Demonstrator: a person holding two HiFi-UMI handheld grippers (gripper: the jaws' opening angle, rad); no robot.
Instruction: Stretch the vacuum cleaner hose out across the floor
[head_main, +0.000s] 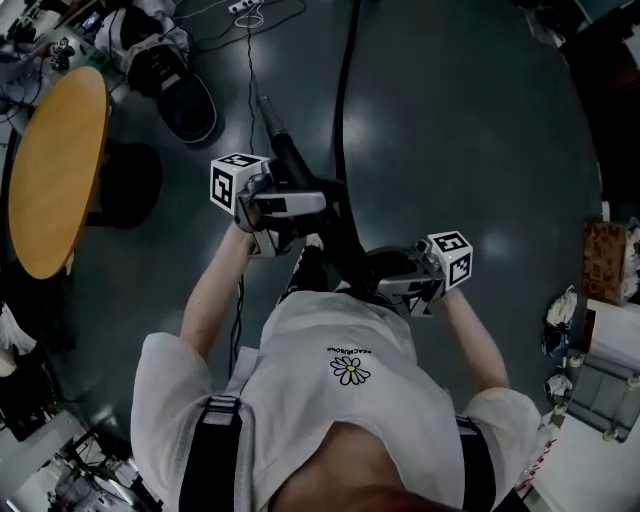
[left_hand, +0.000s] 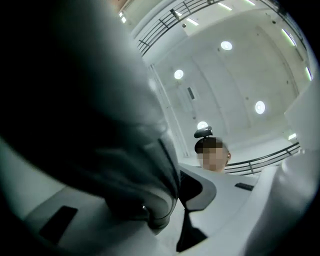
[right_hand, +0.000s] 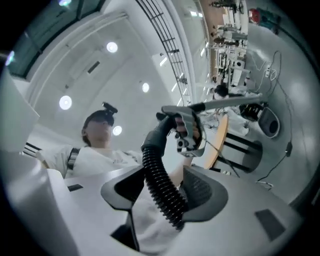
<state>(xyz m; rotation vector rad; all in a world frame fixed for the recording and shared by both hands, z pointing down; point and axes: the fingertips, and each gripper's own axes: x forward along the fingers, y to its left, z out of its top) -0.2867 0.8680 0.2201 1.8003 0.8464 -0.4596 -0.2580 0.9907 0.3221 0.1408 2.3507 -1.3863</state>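
both grippers engaged, hose (right_hand: 160, 185) gripped but not yet laid out.
your right gripper (head_main: 395, 282) is closed on the ribbed hose just below its cuff (right_hand: 155, 137); your left gripper (head_main: 300, 203) is clamped round the vacuum handle (right_hand: 182, 125), both close in front of you. the rest of the hose runs away over the floor (head_main: 470, 130), well off the right edge of the round table (head_main: 50, 170). judgement: draw the grippers apart steadily, keep the right grip square across the ribs, and don't kink the bend at the cuff.
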